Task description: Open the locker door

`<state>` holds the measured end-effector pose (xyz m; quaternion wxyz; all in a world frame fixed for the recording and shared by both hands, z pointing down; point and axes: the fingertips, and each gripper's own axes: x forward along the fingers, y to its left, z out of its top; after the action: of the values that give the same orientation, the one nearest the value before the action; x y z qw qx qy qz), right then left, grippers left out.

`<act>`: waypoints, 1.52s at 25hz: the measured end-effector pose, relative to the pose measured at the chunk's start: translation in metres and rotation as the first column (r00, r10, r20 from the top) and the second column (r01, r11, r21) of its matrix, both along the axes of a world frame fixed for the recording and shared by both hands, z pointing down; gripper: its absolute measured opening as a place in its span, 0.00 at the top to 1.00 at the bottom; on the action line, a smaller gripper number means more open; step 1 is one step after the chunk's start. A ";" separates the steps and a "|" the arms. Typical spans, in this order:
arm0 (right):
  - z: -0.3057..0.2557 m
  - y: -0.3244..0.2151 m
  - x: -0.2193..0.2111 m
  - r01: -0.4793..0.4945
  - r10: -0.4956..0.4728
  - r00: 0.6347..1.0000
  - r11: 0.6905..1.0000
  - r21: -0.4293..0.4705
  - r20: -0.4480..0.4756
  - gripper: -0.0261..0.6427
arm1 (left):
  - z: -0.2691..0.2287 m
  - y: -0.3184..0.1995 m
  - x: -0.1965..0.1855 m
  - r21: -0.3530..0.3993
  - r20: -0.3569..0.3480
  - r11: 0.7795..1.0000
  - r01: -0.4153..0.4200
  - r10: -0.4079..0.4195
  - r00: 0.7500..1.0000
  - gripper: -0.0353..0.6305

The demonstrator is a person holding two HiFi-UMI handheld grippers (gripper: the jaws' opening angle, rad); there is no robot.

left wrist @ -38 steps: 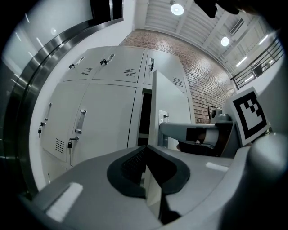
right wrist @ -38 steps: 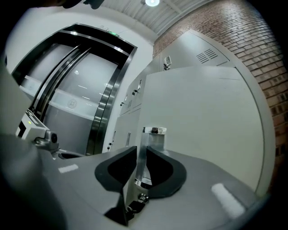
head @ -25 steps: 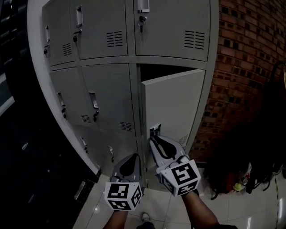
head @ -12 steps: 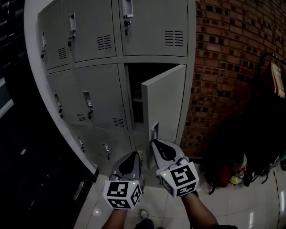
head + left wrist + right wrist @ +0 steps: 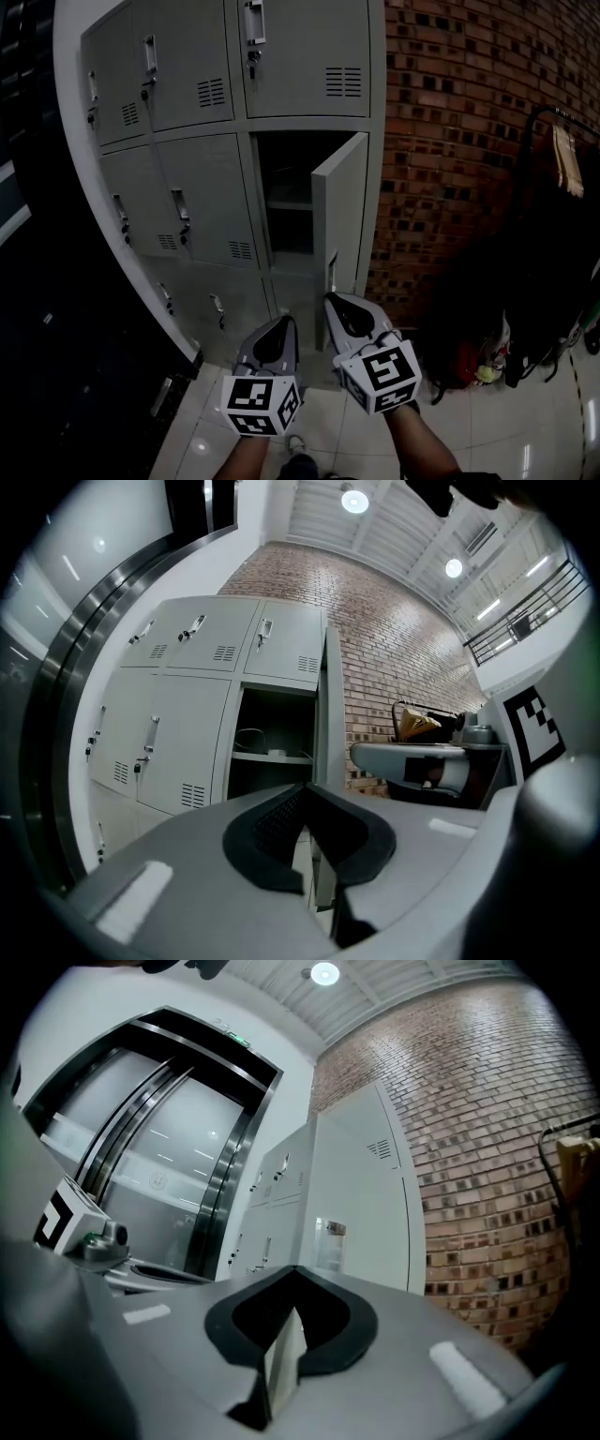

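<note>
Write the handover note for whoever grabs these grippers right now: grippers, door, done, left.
Right gripper: shut, empty, near the door's handle, not on it.
Left gripper: shut, empty, beside it.
Locker door: middle row, right column, swung well out; compartment open to view.
Done: door open.
Left: probably nothing; swing it wider only if needed.

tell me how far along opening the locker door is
Mostly done: the locker door stands swung well out, and the shelf inside shows. In hand: the right tool, shut, sits just below the door's handle; whether it touches the door is unclear. The left tool is shut and empty. Left: at most a wider swing.
</note>
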<state>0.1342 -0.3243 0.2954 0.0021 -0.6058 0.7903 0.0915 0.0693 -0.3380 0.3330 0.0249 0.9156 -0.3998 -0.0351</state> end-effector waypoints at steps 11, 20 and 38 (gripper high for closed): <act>0.007 0.032 -0.008 0.037 -0.037 0.999 0.999 -0.013 0.019 0.96 | -0.004 0.034 -0.003 0.008 0.020 1.000 0.025 -0.025 0.999 0.94; 0.025 0.054 -0.035 0.059 -0.057 0.997 0.998 -0.038 0.047 0.96 | -0.003 0.057 -0.024 0.011 0.032 0.999 0.048 -0.048 0.998 0.94; 0.048 0.212 -0.145 0.061 -0.056 0.996 0.996 -0.069 0.069 0.96 | 0.016 0.217 -0.130 -0.021 0.027 0.998 0.066 -0.066 0.997 0.94</act>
<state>-0.0110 -0.1121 0.3439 0.0097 -0.5847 0.8101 0.0427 -0.0603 -0.1208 0.3492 0.0284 0.9019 -0.4306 -0.0194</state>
